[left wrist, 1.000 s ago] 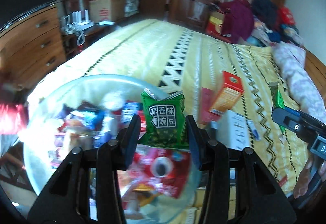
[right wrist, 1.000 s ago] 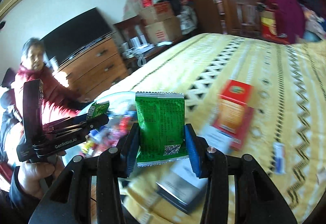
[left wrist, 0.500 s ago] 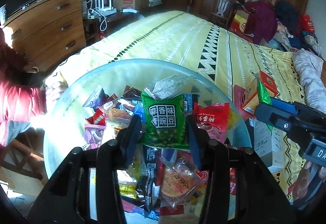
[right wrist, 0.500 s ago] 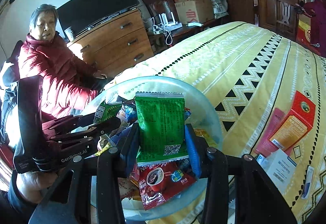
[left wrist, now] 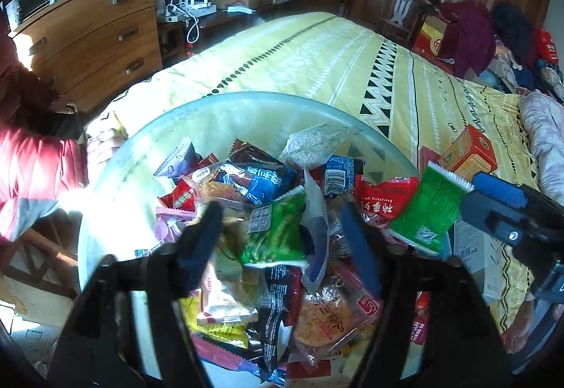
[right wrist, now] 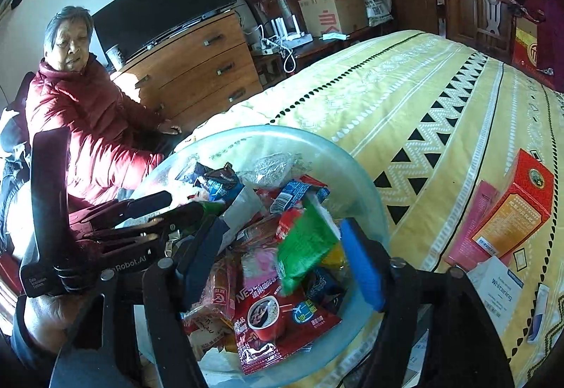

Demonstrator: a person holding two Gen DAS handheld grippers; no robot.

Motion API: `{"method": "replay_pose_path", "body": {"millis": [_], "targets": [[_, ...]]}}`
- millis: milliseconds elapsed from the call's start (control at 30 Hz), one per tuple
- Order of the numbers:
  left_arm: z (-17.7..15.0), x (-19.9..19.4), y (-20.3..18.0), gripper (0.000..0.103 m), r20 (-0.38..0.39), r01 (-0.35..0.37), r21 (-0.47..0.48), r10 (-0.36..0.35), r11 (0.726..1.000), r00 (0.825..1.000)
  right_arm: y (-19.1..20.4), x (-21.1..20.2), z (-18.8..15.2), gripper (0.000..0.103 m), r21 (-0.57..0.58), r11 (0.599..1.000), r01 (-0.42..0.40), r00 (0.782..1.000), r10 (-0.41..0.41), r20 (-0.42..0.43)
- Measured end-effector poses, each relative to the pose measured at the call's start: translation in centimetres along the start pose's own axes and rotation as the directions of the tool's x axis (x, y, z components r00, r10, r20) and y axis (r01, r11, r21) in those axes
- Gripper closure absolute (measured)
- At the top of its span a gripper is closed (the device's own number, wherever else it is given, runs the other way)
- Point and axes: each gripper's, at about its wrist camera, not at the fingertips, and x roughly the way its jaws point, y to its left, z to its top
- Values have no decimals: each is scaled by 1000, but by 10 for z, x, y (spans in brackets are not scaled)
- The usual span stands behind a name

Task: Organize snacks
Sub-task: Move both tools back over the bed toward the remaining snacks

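At far left a person in a red coat (right wrist: 88, 127) sits by the dresser (right wrist: 197, 70). My left gripper (left wrist: 282, 240) hangs over the glass bowl (left wrist: 246, 105), jaws opening; a green packet (left wrist: 278, 229) lies between them on the snack heap, tilted, and the pads no longer press it. My right gripper (right wrist: 278, 250) hangs over the same bowl, jaws likewise opening; a second green packet (right wrist: 306, 243) sits tilted between them, blurred, clear of the left pad, and whether it touches the right pad I cannot tell. Right of the bowl, an orange box (right wrist: 514, 211) and a white box (right wrist: 497, 282) lie on the yellow bedspread (right wrist: 405, 88).
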Motion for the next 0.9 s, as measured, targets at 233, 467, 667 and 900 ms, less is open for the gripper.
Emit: {"method": "replay_pose_path", "body": {"millis": [233, 467, 667, 900], "targets": [[-9, -52, -78, 16, 127, 108, 168, -130, 980, 983, -16, -113, -49, 15, 24, 990, 140, 937, -140, 319], [-94, -109, -258, 0, -24, 444, 526, -509, 725, 860, -132, -227, -206, 1, 321, 819, 476, 775, -563, 289], [-173, -8, -346, 0, -324, 546, 517, -440, 659, 837, -255, -228, -336, 1, 457, 675, 579, 795, -591, -133], [-210, 86, -370, 0, -414, 479, 450, -299, 754, 860, -299, -247, -372, 1, 509, 679, 529, 824, -556, -114]]}}
